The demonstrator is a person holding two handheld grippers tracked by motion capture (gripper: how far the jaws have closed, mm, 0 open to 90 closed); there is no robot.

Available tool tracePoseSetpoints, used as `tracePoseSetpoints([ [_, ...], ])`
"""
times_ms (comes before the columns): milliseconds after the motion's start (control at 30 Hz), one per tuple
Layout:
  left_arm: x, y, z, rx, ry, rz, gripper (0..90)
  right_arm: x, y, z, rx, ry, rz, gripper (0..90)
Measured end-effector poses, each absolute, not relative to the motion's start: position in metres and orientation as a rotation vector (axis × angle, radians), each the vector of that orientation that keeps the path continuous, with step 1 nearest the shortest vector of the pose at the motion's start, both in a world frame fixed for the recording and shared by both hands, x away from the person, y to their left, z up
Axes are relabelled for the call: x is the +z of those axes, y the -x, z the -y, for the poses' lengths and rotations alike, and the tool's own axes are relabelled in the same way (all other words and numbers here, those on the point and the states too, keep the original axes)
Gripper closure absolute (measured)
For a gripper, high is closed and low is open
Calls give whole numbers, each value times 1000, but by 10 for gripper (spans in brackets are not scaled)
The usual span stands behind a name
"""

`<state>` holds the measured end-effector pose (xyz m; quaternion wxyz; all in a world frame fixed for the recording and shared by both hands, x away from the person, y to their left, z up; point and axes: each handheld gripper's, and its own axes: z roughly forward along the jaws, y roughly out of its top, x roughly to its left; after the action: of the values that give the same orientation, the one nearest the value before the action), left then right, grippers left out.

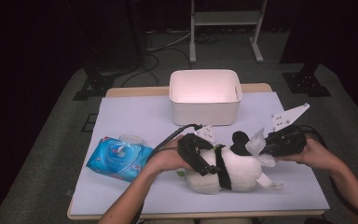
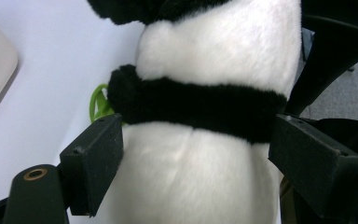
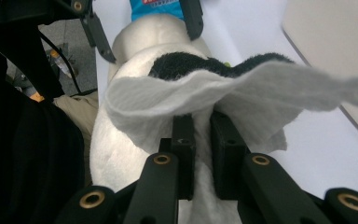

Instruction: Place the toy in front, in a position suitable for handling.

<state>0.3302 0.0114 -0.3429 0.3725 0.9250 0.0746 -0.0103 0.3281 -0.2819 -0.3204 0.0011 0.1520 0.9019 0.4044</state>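
Observation:
A black-and-white panda plush [image 1: 237, 170] lies on its side on the white table cover, near the front. My left gripper [image 1: 203, 161] reaches over its middle from the left. In the left gripper view the jaws of my left gripper [image 2: 196, 154] stand wide on either side of the panda [image 2: 214, 42], level with its black band, and I see no squeeze in the fur. My right gripper [image 1: 265, 147] is at the panda's head end, shut on a white wipe [image 1: 256, 142]. In the right gripper view this wipe [image 3: 261, 93] fans out above the tips of my right gripper [image 3: 203, 119] and drapes over the panda [image 3: 186, 63].
A white bin [image 1: 205, 95] stands behind the panda at the back middle. A blue pack of wet wipes [image 1: 119, 158] lies at the front left with a round lid [image 1: 130, 138] beside it. A green loop [image 2: 98, 102] sticks out by the panda's side.

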Motion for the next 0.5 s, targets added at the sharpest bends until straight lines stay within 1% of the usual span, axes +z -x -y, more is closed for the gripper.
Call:
tracePoseSetpoints([
  [100, -345, -331, -14, -11, -2386, -190, 167, -323, -328, 284, 1264, -486, -2832, 803],
  [133, -346, -332, -15, -6, -2403, -197, 147, -323, -328, 285, 1259, -485, -2831, 803],
  [167, -347, -333, -15, -14, -2415, -213, 128, -324, -328, 286, 1259, -490, -2831, 803],
  [367, -353, -336, -17, -41, -2417, -234, 101, -328, -328, 288, 1255, -503, -2837, 803],
  [500, -359, -340, -15, -90, -2425, -261, 73, -329, -327, 289, 1243, -501, -2845, 803],
])
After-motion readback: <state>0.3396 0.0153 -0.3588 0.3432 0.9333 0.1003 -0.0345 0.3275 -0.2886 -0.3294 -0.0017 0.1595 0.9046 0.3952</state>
